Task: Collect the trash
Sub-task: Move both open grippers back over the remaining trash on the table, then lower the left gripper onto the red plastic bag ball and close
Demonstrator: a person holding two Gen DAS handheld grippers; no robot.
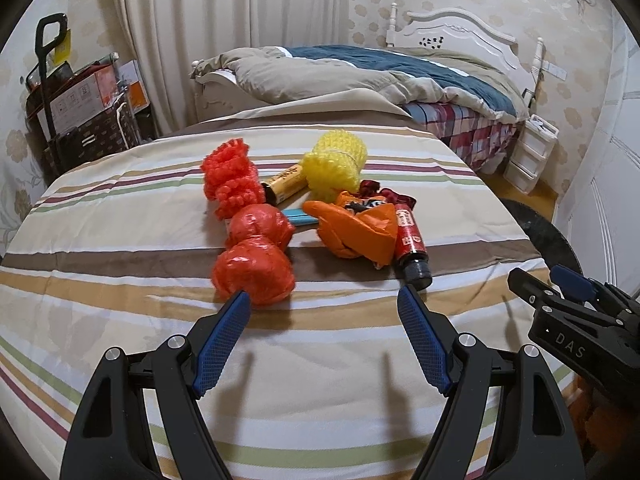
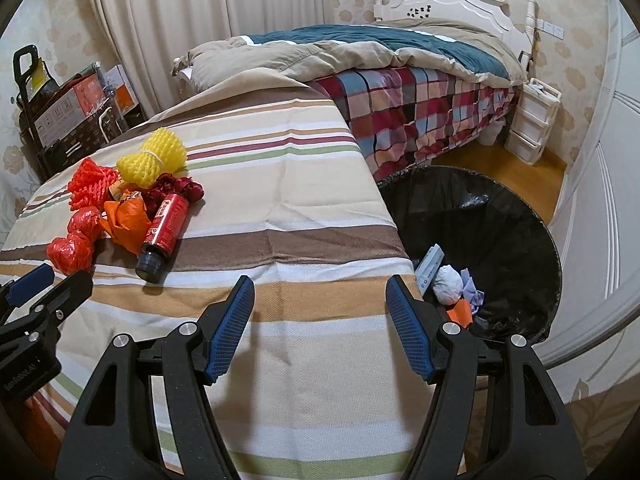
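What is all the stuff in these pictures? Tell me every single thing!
foam net: one, yellow, far end of the pile.
mesh net: one, red-orange, left of the pile.
plastic bag: one, red, knotted, nearest the left gripper.
wrapper: one, orange, crumpled, pile middle.
bottle: one, red with dark cap, lying on the striped cloth.
tube: one, yellow-brown, under the nets.
trash bin: one, black-lined, on the floor, some trash inside.
bed: one, checked sheet, behind.
left gripper: open, empty.
right gripper: open, empty.
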